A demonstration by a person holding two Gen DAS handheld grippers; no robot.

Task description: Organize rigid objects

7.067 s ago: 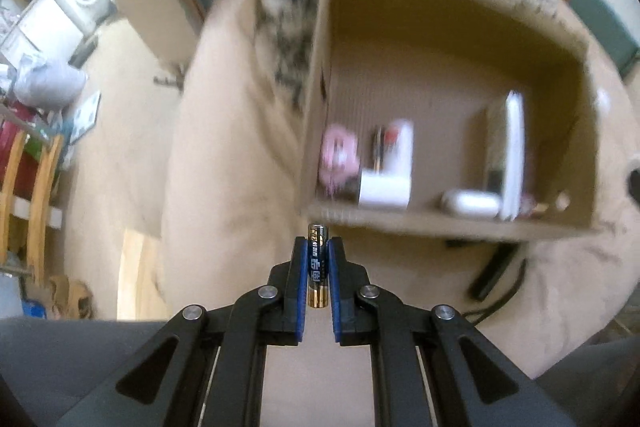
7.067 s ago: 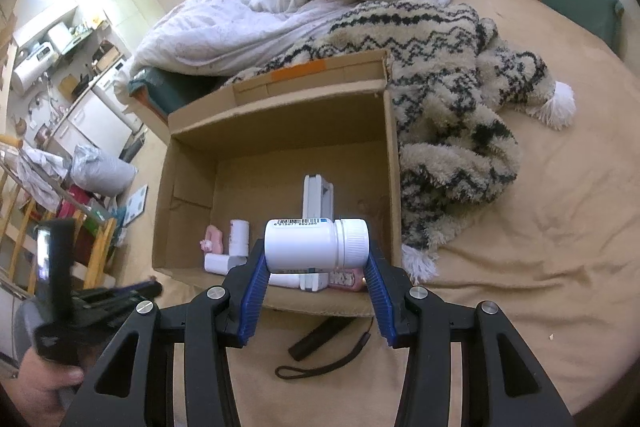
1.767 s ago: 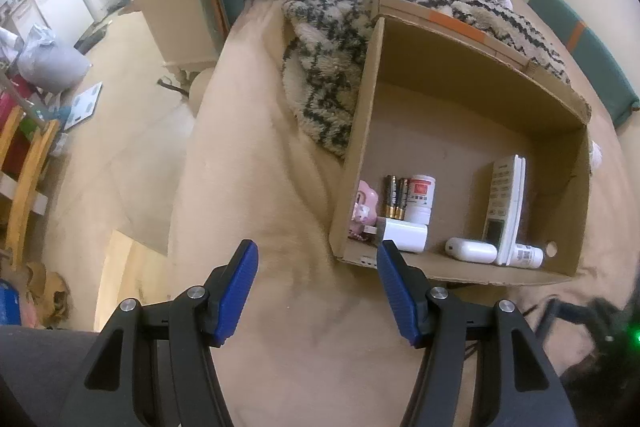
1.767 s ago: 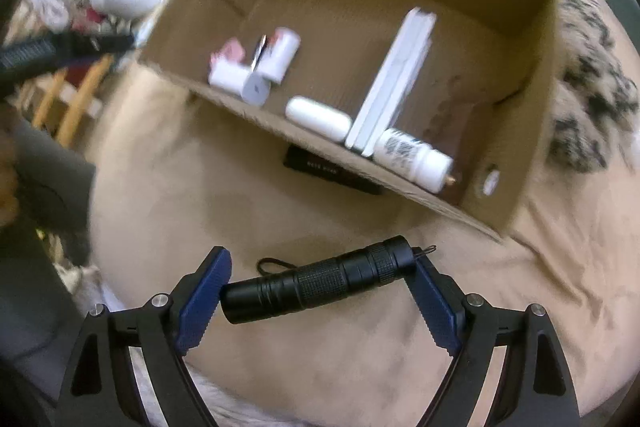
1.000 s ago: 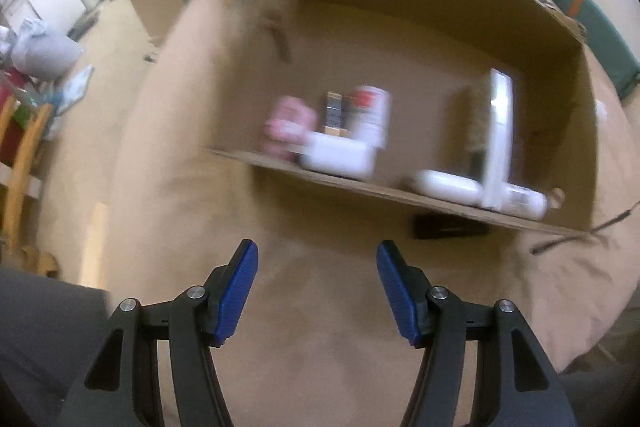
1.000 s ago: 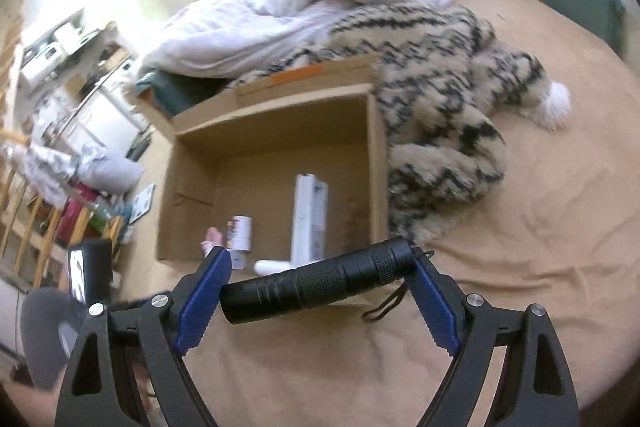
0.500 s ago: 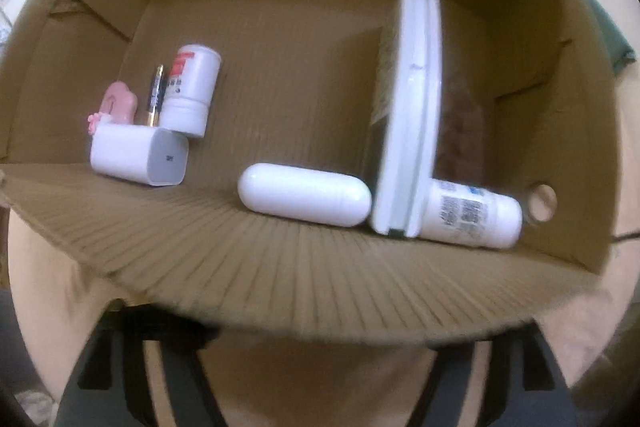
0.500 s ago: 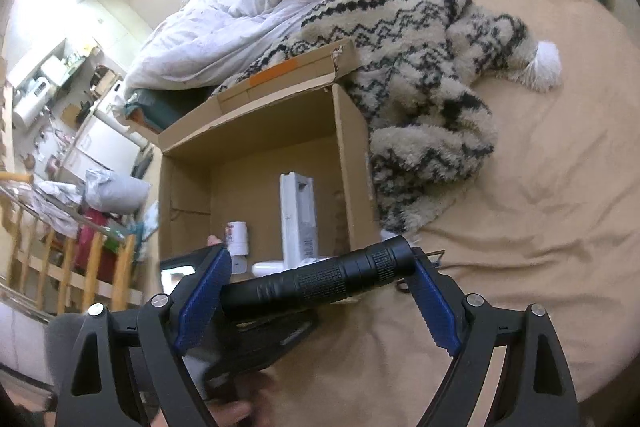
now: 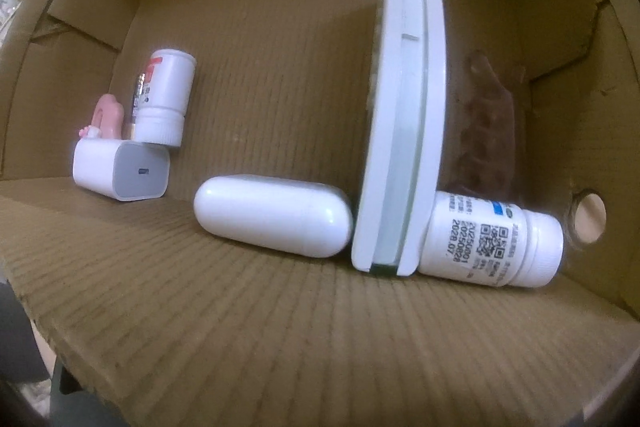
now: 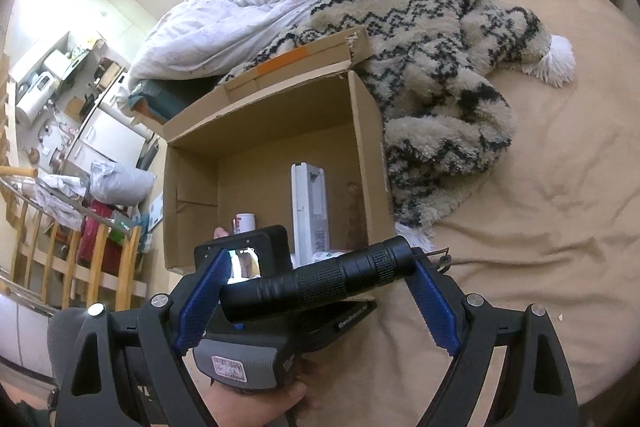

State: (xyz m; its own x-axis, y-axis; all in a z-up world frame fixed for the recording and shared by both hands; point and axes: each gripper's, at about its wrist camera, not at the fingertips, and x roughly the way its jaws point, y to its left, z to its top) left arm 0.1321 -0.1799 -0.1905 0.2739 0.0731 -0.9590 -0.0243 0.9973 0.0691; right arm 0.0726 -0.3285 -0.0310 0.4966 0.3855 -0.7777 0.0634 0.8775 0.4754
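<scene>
Half a second back the left wrist view showed the whole box floor; now the camera sits lower and closer, contents larger. Left gripper's own fingers are out of that view behind the near wall of the cardboard box [image 9: 280,347]; jaws opening, and the frames do not show whether anything lies between them.

Left view only: white capsule case [image 9: 274,215] lying at 6 o'clock, touching the upright white remote [image 9: 404,115]; labelled bottle [image 9: 492,247] on its side at 4 o'clock; white charger [image 9: 120,173], red-label bottle [image 9: 164,99] and pink item [image 9: 106,115] at 9 o'clock.

Right view only: right gripper [image 10: 316,291], jaws wide, clamped on the ends of a black flashlight [image 10: 316,283] held crosswise, just short of the box's near edge. Left gripper [image 10: 248,307] body and a hand [image 10: 256,403] at 7 o'clock. Patterned blanket [image 10: 432,83] at 1 o'clock.
</scene>
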